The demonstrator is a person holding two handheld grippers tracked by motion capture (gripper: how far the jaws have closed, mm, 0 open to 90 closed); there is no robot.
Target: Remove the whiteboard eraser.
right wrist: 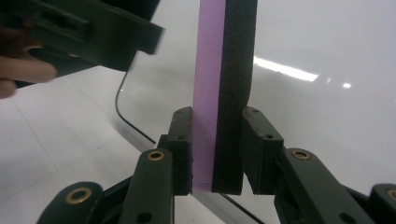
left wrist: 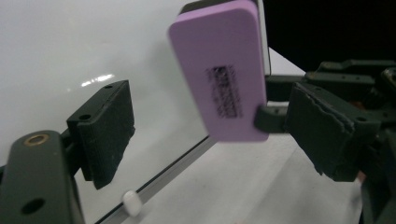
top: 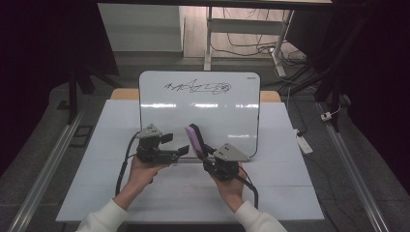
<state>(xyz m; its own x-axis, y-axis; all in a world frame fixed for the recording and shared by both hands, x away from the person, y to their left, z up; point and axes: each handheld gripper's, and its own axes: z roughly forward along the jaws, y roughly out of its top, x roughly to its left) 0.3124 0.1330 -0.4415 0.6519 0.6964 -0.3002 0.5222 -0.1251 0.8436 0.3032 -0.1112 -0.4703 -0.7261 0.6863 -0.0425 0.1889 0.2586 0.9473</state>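
Near the front edge of the glossy white whiteboard [top: 199, 116], which lies flat on the pale surface [top: 87, 193], the right tongs [top: 199, 145] are clenched on the lower end of a slim rectangular eraser [top: 195, 138] with a lilac foam face and a black felt back. The right gripper view shows that grip plainly: one pad presses the lilac foam, the other the dark felt, and the block [right wrist: 225, 88] stands up out of the jaws with its long axis running away from the hand. The left tongs [top: 175, 144] are released and hold nothing; in the left gripper view their rough black pads [left wrist: 108, 131] stand well apart, and the eraser's lilac face [left wrist: 219, 70], with its small printed label, hangs ahead between them, touching neither. So the right hand is the one that has it. The black scribble [top: 198, 87] sits at the board's far edge, well beyond the eraser, so I judge the next reach goes forward across the board, felt side turned down.
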